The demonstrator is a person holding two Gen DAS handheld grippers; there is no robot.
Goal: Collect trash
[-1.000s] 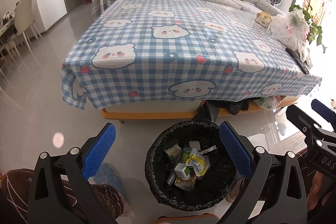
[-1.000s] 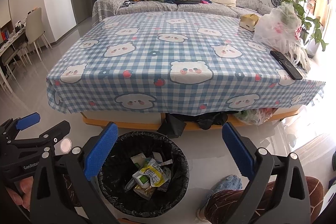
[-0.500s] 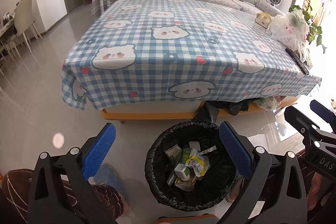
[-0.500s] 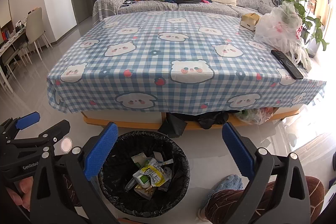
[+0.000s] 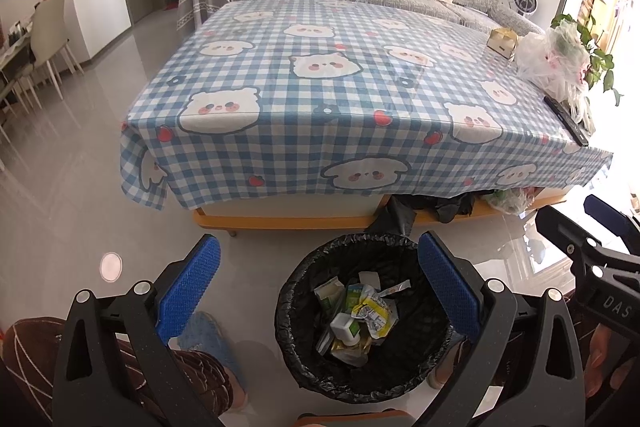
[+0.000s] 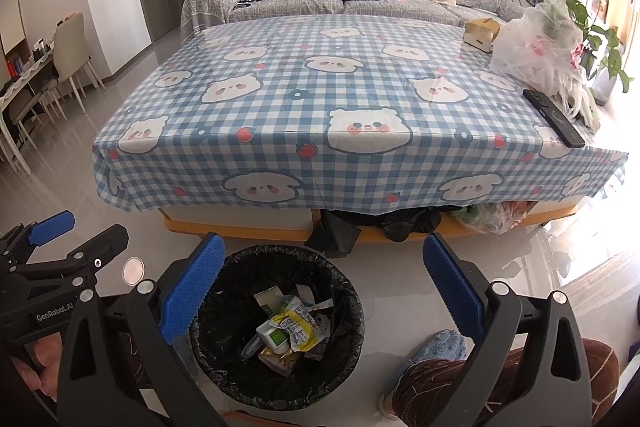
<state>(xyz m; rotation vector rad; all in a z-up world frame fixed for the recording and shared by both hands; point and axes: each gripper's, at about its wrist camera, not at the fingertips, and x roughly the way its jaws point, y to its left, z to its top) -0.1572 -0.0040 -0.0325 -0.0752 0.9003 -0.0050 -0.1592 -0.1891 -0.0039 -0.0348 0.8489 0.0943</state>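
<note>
I hold both the left gripper (image 5: pixel 316 283) and right gripper (image 6: pixel 322 275) spread apart and empty; wrappers (image 6: pixel 294 327) lie in the black-lined bin (image 6: pixel 224 367), and no loose trash shows on the checked tablecloth (image 6: pixel 320 99), so collection looks near done.

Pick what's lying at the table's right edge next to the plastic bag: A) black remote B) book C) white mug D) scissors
A: a long black remote lies on the checked tablecloth just in front of the plastic bag, near the table's right edge.
</note>
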